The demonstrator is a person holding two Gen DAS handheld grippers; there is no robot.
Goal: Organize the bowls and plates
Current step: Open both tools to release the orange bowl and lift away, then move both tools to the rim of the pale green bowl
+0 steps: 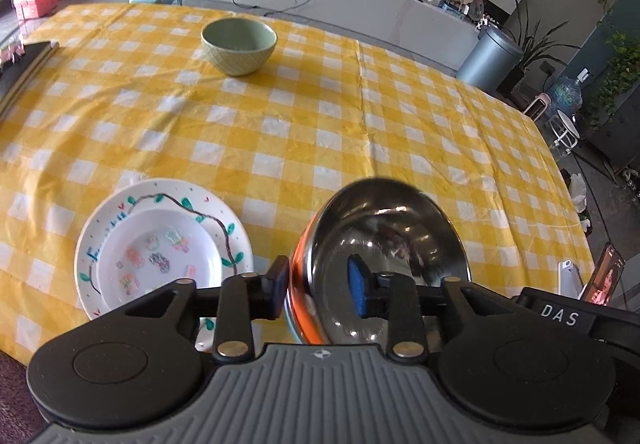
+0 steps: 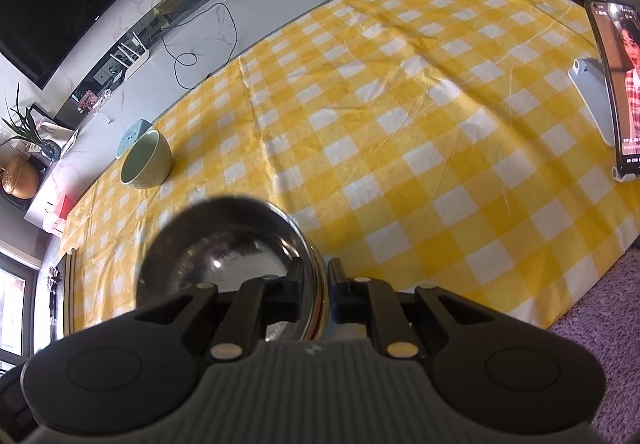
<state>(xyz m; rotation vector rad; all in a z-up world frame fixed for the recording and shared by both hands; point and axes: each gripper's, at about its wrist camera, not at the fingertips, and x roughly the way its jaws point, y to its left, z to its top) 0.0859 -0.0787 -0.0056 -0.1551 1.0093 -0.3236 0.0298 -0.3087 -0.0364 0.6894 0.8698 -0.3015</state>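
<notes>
While the yellow checked tablecloth (image 1: 320, 132) fills both views, we see the steel bowl (image 1: 380, 264) tilted above its near edge, caught by both tools on opposite sides of its rim. The right gripper (image 2: 316, 292) pinches the rim, jaws nearly together with the wall between them. The left gripper (image 1: 320, 286) straddles the other side with its jaws part spread; the orange outer wall looks to sit against one pad while the blue pad (image 1: 362, 290) stands clear inside, though glare makes that hard to confirm. In our judgement the danger is a slip: with one side loose, the bowl could swing on the single pinch and drop onto the stacked white plates (image 1: 164, 248) just beside it. Only the left wrist view shows those plates; only the right shows the propped phone (image 2: 618, 84) at the far edge. The green bowl (image 1: 239, 44) stands well apart, seen in both.
</notes>
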